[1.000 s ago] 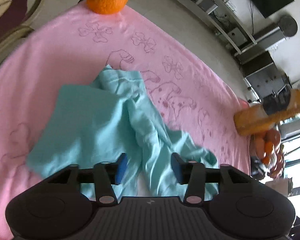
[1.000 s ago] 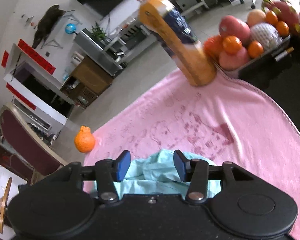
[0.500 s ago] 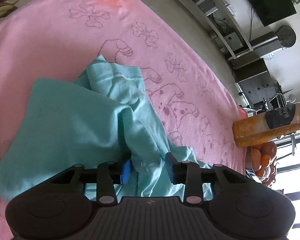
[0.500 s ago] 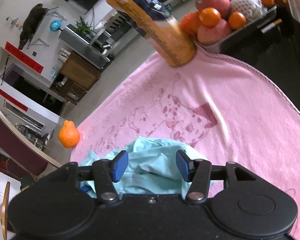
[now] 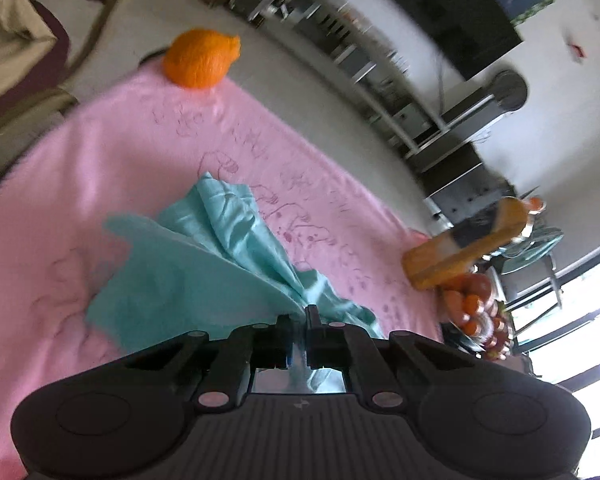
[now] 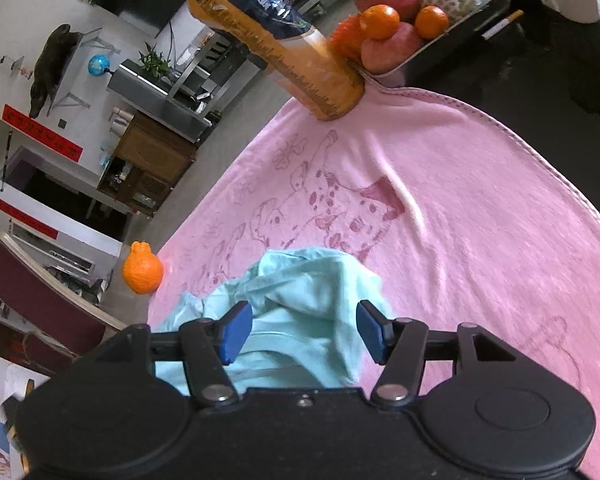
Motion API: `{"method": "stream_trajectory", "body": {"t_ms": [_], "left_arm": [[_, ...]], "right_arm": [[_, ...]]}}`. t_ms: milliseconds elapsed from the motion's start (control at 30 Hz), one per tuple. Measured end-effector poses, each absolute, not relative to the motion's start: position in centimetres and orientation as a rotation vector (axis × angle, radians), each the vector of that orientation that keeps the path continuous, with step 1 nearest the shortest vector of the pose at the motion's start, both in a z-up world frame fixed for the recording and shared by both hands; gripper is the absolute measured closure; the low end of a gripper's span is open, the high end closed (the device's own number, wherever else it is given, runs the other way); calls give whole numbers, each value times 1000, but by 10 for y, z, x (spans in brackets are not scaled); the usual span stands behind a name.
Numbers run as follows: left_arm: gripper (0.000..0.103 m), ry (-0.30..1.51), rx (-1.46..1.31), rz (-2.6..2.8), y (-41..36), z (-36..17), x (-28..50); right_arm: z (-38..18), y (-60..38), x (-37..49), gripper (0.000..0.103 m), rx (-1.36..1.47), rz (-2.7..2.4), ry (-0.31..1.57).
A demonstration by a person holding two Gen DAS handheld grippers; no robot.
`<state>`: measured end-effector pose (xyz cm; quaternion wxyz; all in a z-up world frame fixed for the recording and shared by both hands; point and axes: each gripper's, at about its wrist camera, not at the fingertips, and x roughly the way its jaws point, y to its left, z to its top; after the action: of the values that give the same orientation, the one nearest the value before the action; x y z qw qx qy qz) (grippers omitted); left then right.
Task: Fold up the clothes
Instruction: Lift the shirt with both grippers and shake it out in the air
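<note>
A crumpled teal garment (image 5: 188,268) lies on a pink blanket (image 5: 80,168). My left gripper (image 5: 299,326) is shut on a fold of the teal cloth, which rises taut from the blanket to the pinched jaws. In the right wrist view the same teal garment (image 6: 300,292) bunches up under my right gripper (image 6: 304,330). Its jaws are opening; the blue pads (image 6: 236,330) stand wide on either side of the raised cloth without pressing it.
An orange citrus fruit (image 5: 200,58) sits at the blanket's far corner, seen also in the right view as the citrus fruit (image 6: 142,268). A tilted orange juice bottle (image 6: 276,44) and a fruit tray (image 6: 452,36) stand at the blanket's far edge. A dark red chair (image 6: 32,300) is at left.
My left gripper closed on a fold of the teal garment and pulled back and up, drawing the cloth taut. My right gripper came down closer to the garment, its jaws wider.
</note>
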<state>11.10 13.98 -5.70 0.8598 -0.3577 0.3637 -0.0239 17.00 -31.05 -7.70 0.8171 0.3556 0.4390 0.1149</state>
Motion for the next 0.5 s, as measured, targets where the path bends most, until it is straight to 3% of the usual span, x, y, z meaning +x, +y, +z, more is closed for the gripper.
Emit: {"method": "stream_trajectory", "body": {"t_ms": [133, 267, 500], "left_arm": [[99, 785, -739, -8, 143, -59, 68], [99, 835, -747, 22, 143, -73, 58], [99, 834, -679, 19, 130, -69, 58]], "right_arm": [[-88, -312, 160, 47, 777, 208, 969], [-100, -290, 157, 64, 667, 185, 1005], [-93, -240, 176, 63, 377, 157, 970]]}}
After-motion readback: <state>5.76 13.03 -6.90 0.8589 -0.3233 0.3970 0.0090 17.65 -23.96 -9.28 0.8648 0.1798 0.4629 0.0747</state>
